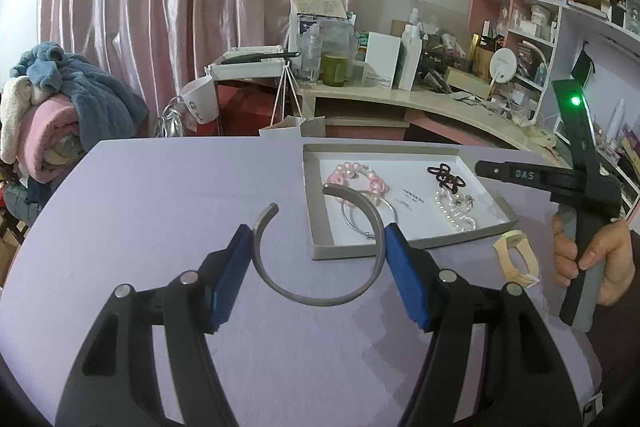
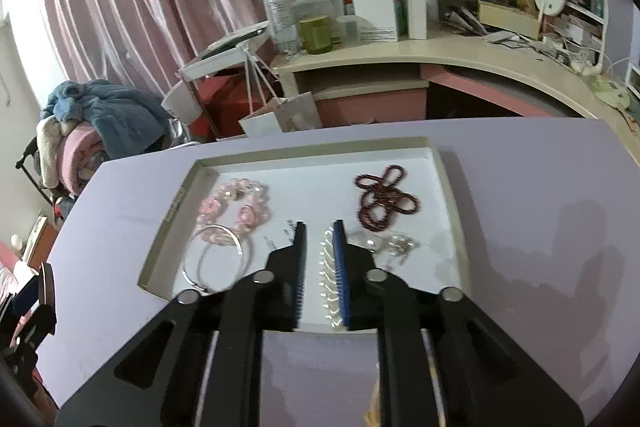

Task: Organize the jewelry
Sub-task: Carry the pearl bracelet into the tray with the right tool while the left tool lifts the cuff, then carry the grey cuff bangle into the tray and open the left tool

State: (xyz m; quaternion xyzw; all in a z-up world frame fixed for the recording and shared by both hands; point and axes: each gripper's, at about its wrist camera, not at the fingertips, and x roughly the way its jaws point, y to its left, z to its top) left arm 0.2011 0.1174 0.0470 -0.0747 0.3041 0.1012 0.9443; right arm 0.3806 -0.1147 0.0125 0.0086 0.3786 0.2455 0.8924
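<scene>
Grey metal cuff [image 1: 320, 255] sat clamped between the left gripper's [image 1: 318, 269] blue pads, above the lilac desk [image 1: 160, 195] and just short of the tray [image 1: 320, 251]. Over the tray, the right gripper [image 2: 320, 259] stood slightly parted, a pearly comb [image 2: 328, 279] between its pads; whether they pressed it was unclear. Pink beads [image 2: 236, 207] lay ahead-left, dark beads [image 2: 384, 203] ahead-right.

We see a grey bangle [image 1: 320, 259] between the left claw's [image 1: 318, 269] blue pads [image 1: 228, 281]. Ahead of the right claw [image 2: 320, 267], a grey-walled white tray [image 2: 452, 187] holds pink beads [image 2: 234, 207], dark red beads [image 2: 384, 203], silver hoops [image 2: 218, 259]; lilac table [image 2: 520, 187].
</scene>
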